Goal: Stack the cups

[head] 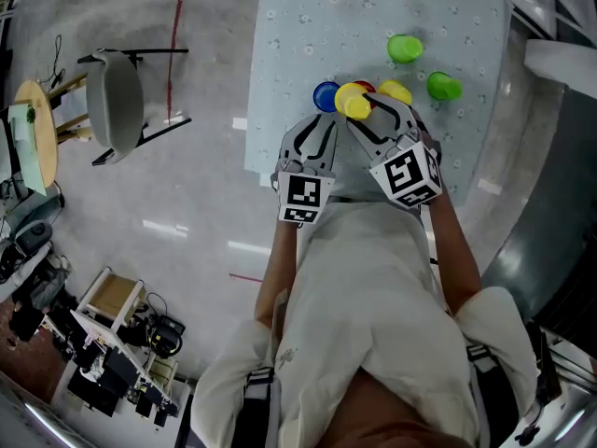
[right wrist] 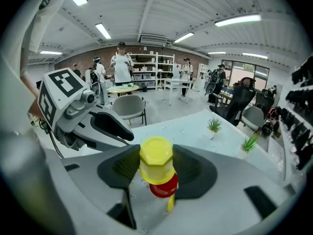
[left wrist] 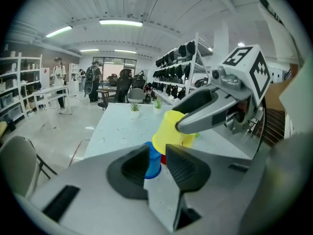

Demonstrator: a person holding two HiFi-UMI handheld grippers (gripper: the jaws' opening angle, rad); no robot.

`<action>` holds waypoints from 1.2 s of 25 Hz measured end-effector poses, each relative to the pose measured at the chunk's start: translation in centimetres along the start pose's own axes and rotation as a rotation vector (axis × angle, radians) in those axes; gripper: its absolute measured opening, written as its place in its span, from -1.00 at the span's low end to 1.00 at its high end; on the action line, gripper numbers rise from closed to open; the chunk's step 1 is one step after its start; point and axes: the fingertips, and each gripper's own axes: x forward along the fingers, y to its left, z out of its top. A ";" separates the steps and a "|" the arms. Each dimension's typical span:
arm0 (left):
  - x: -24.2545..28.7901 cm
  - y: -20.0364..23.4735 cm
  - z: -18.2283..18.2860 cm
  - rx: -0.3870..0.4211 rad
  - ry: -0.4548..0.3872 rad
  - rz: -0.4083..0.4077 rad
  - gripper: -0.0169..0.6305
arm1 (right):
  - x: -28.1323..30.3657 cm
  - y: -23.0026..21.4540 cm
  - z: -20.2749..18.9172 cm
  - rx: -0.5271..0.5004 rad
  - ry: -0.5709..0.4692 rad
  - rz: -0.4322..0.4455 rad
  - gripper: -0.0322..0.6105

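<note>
The right tool [right wrist: 155, 156] is clamping the yellow cup [right wrist: 156, 168] just over the red cup [right wrist: 165, 188] on the bench [right wrist: 195, 126], while the left tool [left wrist: 156, 154] is hovering empty, jaws narrowly apart, near the blue cup [left wrist: 152, 168].

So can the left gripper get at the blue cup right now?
Probably yes. The blue cup stands just beyond the jaws of the left gripper, nothing between them. The jaws are barely apart and must widen, and the yellow cup in the right gripper hangs close beside.

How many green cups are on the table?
2. One green cup sits farthest out; the other green cup sits nearer, to its right. More may be hidden from view.
</note>
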 end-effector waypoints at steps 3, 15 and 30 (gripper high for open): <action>0.0 0.1 0.0 -0.003 0.001 0.004 -0.61 | 0.1 -0.1 0.1 0.017 -0.015 0.015 -0.25; -0.3 0.0 0.2 0.002 -0.004 0.009 -0.61 | 0.5 0.1 -0.4 0.027 -0.007 0.044 -0.08; -1.2 -2.6 2.1 0.065 -0.037 -0.034 -0.61 | -3.8 -1.2 -1.5 0.076 -0.050 -0.084 -0.10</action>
